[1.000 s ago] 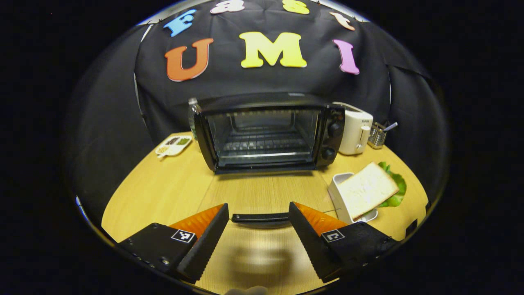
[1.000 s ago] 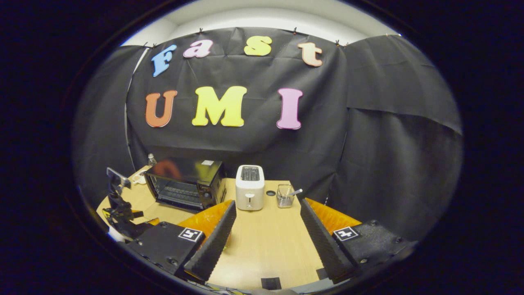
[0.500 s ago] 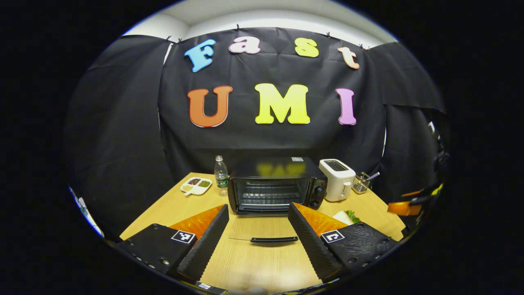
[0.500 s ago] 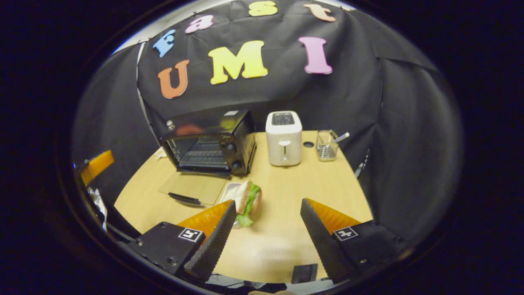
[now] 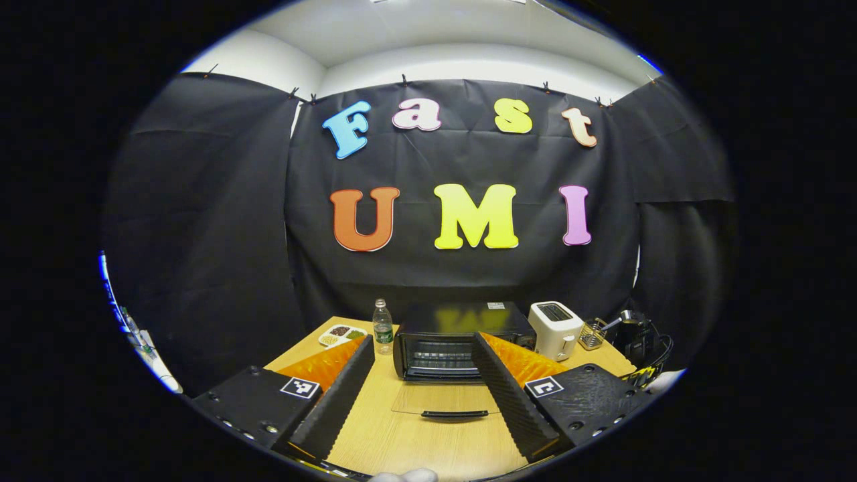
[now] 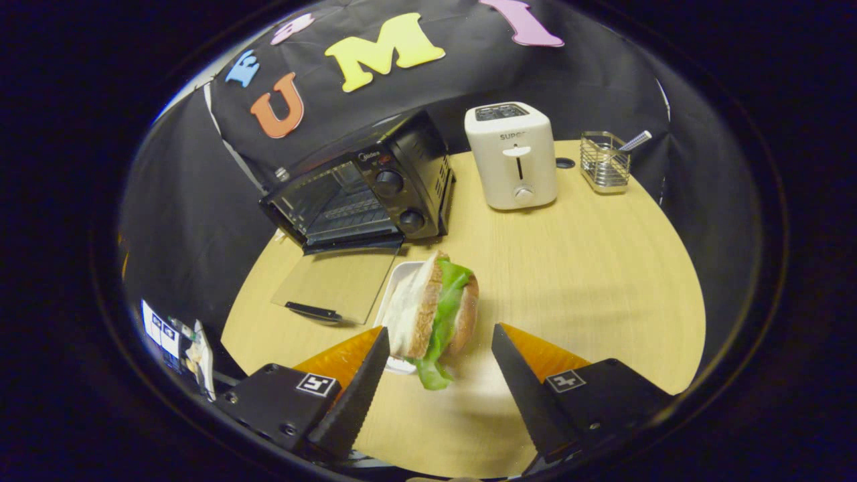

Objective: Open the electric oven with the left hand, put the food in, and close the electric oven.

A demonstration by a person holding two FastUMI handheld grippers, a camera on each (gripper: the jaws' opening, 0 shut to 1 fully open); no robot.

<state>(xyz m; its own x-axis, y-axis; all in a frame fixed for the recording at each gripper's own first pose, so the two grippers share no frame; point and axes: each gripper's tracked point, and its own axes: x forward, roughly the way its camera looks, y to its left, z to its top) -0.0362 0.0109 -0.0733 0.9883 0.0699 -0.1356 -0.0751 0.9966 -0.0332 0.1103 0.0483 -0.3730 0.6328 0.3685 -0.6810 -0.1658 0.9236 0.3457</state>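
The black electric oven [image 5: 462,338] stands at the back of the wooden table [image 5: 402,442], its glass door [image 5: 445,398] folded down flat with the handle [image 5: 455,414] toward me. My left gripper [image 5: 423,341] is open and held well back from it, with nothing between the fingers. In the right gripper view the oven [image 6: 375,184] is at upper left with its door [image 6: 338,281] down. A sandwich [image 6: 435,308] with lettuce stands on edge in a white tray [image 6: 396,281]. My right gripper [image 6: 440,331] is open just short of the sandwich, the fingers to either side of it and apart from it.
A white toaster [image 6: 512,154] and a wire basket [image 6: 604,161] stand right of the oven. A water bottle [image 5: 382,331] and a sectioned snack dish [image 5: 341,333] sit to its left. Bare tabletop [image 6: 589,268] lies right of the sandwich.
My left gripper has drawn back and up from the opened oven door, still open. My right gripper has swung down and in toward the sandwich, which now lies just ahead of its fingers.
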